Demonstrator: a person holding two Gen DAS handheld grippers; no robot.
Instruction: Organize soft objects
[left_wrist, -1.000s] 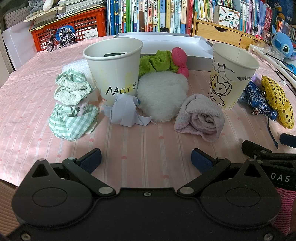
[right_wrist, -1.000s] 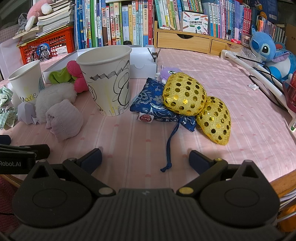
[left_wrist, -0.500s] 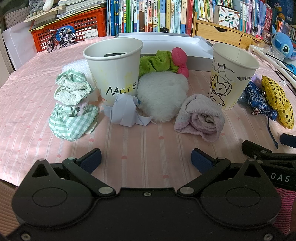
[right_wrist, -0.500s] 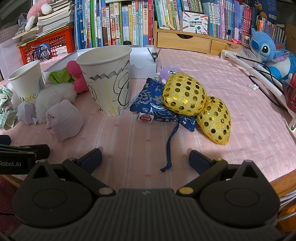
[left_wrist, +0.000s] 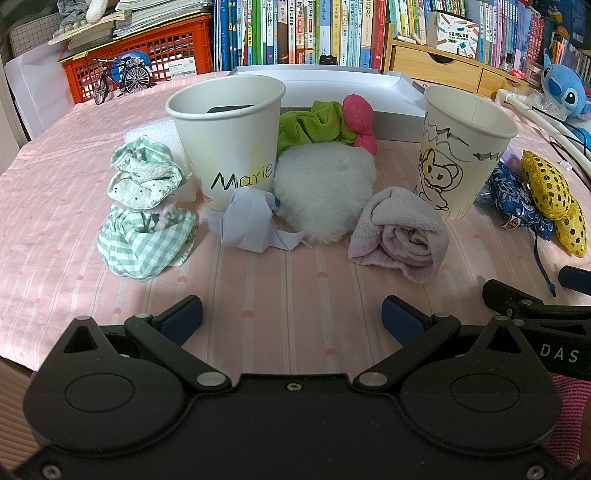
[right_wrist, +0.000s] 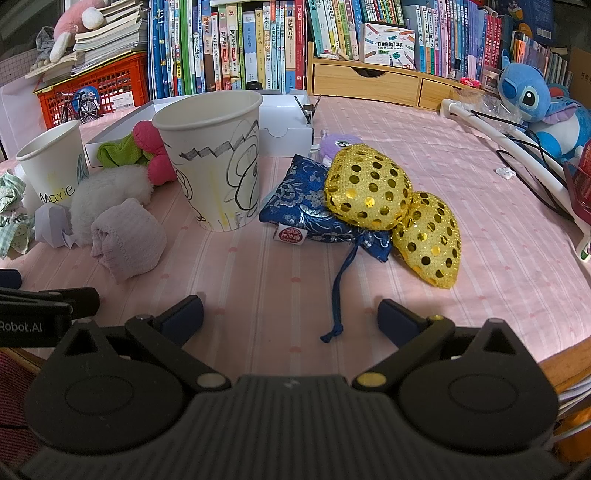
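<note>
Two paper cups — one (left_wrist: 226, 147) marked "Marie", one (left_wrist: 461, 155) doodled; both tools, left (left_wrist: 291, 319) and right (right_wrist: 290, 314), gape wide, empty.

I count two paper cups (left_wrist: 226, 146) (left_wrist: 463, 147), two gold sequin pouches (right_wrist: 365, 190) (right_wrist: 430, 240), one blue drawstring bag (right_wrist: 295, 201), one rolled towel (left_wrist: 400, 236) and one white fluffy pad (left_wrist: 321, 192).

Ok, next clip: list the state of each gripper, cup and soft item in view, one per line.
left gripper: open, empty
right gripper: open, empty
Marie cup: upright, dark thing inside
cartoon cup: upright, contents hidden
pink towel: rolled, on cloth
blue pouch: lying flat, under gold bags
gold sequin bags: lying, overlapping
</note>
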